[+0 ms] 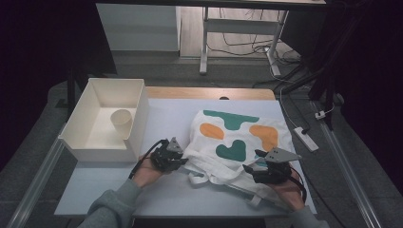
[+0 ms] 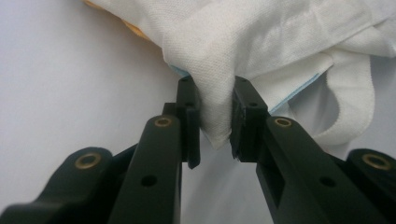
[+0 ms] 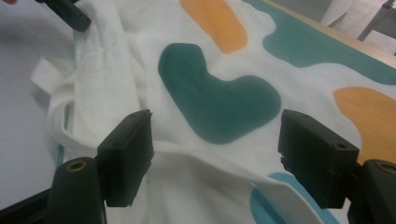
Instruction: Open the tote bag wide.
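left gripper (image 2: 215, 123): clamped on tote bag (image 1: 237, 137) edge | right gripper (image 3: 215, 158): jaws spread wide over bag's opening | bag lies flat on bench (image 1: 166, 114)

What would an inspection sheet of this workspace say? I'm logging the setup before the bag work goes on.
Surface: pale table, wooden far edge.
Job's things: white tote bag with green and orange patches, lying flat, handles loose toward the person.
Clutter: white bin with a paper cup inside.
Grippers: left gripper pinching a bag corner; right gripper open over the bag.
Cables: power strip and cords on the floor.
Surroundings: desk legs, dark room.
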### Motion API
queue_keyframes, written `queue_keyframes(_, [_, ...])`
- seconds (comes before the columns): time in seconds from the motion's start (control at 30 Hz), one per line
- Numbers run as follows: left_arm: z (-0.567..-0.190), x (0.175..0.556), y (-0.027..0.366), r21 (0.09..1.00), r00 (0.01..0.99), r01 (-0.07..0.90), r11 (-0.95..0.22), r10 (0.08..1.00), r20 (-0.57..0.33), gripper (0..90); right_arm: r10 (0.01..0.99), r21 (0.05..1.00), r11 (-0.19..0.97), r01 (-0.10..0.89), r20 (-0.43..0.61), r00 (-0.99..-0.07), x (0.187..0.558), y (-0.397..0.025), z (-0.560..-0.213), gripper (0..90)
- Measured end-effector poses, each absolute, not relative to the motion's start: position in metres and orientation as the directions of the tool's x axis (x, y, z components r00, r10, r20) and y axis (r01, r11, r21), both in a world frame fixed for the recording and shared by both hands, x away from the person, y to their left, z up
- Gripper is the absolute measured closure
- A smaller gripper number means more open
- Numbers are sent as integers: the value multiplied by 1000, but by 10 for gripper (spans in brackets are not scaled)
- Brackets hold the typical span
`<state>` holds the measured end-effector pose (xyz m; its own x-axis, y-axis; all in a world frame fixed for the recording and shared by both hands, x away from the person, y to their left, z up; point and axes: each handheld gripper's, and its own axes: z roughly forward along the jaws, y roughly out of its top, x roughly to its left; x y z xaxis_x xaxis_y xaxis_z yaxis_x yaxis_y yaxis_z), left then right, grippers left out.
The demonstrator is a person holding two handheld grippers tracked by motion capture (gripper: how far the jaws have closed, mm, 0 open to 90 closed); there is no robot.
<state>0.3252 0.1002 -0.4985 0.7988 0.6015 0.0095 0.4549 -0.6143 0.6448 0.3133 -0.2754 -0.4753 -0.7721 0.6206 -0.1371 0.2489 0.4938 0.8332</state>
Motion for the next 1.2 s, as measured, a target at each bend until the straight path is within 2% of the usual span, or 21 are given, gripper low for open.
queue_keyframes(0.47, [-506,280,141,648,758,503,-572,653,-12,751,588,834,501,232,-131,-798,308,-264,-472,262])
queue_keyframes(0.7, [-510,273,151,651,749,516,-557,662,-28,748,515,818,541,197,-137,-846,300,-242,-470,260])
queue_keyframes(0.83, [-510,274,148,656,747,505,-561,665,-6,738,489,807,560,189,-138,-861,298,-233,-473,259])
queue_keyframes(0.93, [-504,269,148,692,740,467,-550,672,35,683,487,804,562,194,-132,-864,299,-231,-475,260])
queue_keyframes(1.07, [-489,261,152,774,731,405,-487,681,46,531,486,802,565,194,-133,-864,298,-231,-475,261])
queue_keyframes(1.2, [-478,257,145,807,754,348,-478,654,62,447,485,804,561,195,-129,-865,298,-231,-475,262])
